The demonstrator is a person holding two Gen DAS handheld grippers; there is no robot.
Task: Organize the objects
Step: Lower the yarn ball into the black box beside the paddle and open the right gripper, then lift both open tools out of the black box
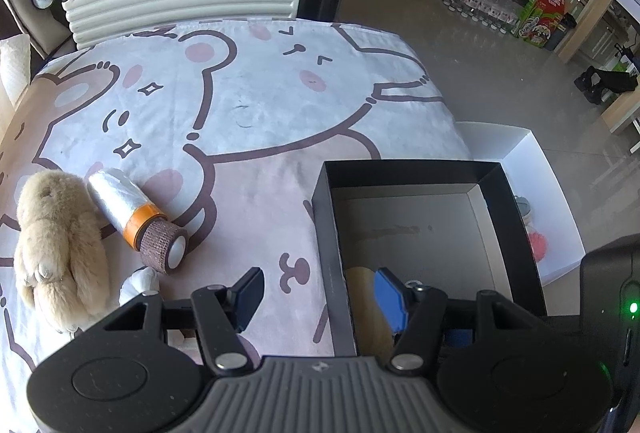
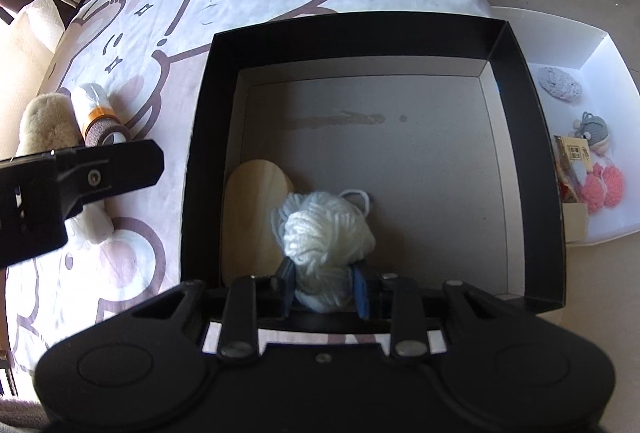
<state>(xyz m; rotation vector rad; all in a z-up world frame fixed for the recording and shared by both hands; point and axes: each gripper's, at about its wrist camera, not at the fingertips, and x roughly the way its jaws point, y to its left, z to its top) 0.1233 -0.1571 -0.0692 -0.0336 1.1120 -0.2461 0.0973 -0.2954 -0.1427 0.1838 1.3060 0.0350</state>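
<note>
Woolly and pale, the yarn ball (image 2: 326, 233) is sitting clamped between the right gripper (image 2: 324, 283) tongs, low inside the black box (image 2: 520, 81) beside a wooden piece (image 2: 252, 217). It is probably light, soft and squashy, so a grip across its middle is suiting it, though loose strands may be snagging. The left gripper (image 1: 316, 295) is hovering with tongs apart and holding nothing, straddling the box's near-left wall, near the plush toy (image 1: 56, 241) and roll (image 1: 132, 213).

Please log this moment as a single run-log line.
right hand-held gripper: shut on yarn, over black box | left hand-held gripper: open | plush, roll: on bed
</note>
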